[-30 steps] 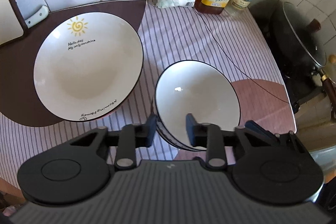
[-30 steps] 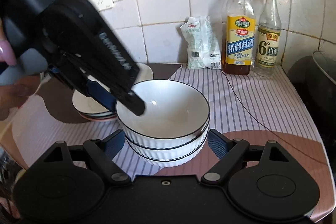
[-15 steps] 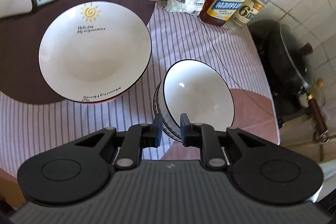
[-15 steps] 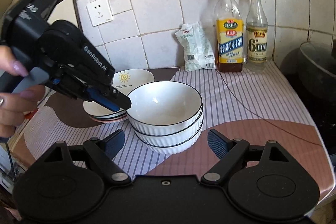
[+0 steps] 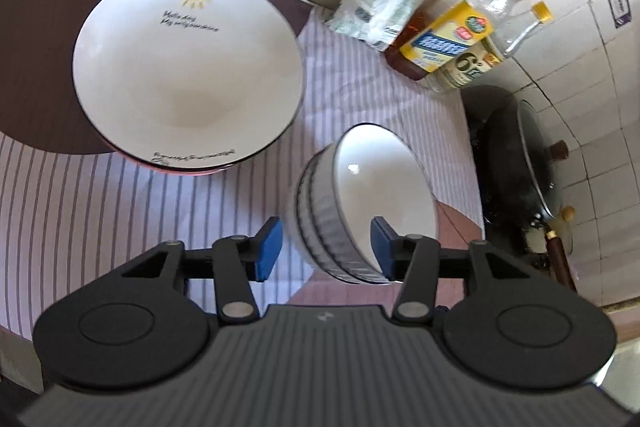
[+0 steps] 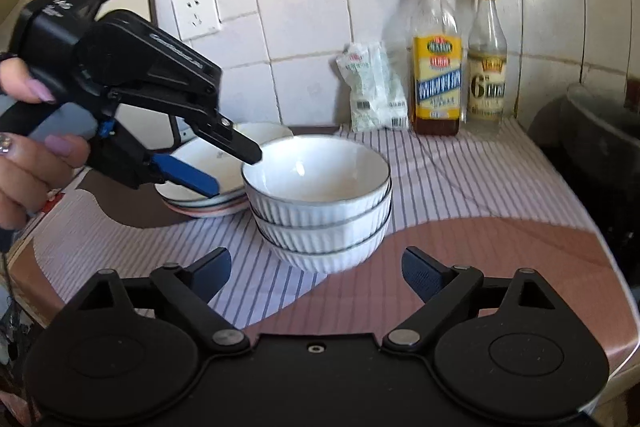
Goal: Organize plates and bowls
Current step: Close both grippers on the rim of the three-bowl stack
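Observation:
A stack of three white ribbed bowls (image 6: 318, 201) with dark rims stands on the striped cloth; it also shows in the left wrist view (image 5: 360, 203). A stack of white plates with a sun print (image 5: 186, 67) lies to its left, partly hidden by the left gripper in the right wrist view (image 6: 202, 163). My left gripper (image 5: 326, 247) is open and empty, just above the near left rim of the top bowl; it shows in the right wrist view (image 6: 234, 169). My right gripper (image 6: 316, 271) is open and empty in front of the bowl stack.
Two bottles (image 6: 436, 55) and a white packet (image 6: 370, 87) stand against the tiled wall at the back. A black lidded pan (image 5: 524, 163) sits to the right of the cloth. A wall socket (image 6: 196, 13) is on the wall at the back left.
My left gripper shut on the top bowl's rim, then opened and drew back up and left. The right gripper pulled back from the bowl stack.

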`<state>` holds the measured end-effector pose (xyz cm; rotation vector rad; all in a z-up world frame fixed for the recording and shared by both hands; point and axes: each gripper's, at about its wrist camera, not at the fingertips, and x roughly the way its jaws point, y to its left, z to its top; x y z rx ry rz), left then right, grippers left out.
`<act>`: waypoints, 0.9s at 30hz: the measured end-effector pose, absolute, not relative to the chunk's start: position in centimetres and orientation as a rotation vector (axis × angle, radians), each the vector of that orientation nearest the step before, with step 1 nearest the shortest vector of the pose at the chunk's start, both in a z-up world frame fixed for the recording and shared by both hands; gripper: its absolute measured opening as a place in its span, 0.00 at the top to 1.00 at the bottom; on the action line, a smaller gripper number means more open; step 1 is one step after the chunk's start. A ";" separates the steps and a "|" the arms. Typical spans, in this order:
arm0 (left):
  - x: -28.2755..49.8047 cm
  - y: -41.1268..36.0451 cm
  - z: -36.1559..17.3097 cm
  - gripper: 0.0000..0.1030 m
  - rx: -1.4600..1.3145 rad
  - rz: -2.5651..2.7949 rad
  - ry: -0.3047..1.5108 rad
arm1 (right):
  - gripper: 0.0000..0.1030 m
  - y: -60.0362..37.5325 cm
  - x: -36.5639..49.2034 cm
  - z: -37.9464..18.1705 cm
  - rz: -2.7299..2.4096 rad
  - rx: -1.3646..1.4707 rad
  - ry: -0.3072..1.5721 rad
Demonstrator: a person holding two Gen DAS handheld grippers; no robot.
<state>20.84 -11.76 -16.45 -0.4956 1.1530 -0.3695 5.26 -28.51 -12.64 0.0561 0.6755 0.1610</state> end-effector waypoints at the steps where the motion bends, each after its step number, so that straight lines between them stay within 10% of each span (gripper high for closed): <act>1: 20.9 -11.6 -16.8 0.49 -0.501 -0.367 1.150 | 0.08 -28.4 5.5 -13.2 0.158 0.048 0.680; 17: 23.4 -12.3 -21.2 0.49 -0.582 -0.334 1.140 | 0.06 -28.0 11.2 -19.8 0.129 0.071 0.715; 27: 23.6 -15.0 -20.9 0.73 -0.368 -0.351 1.153 | 0.03 -27.0 12.4 -20.7 0.179 -0.041 0.662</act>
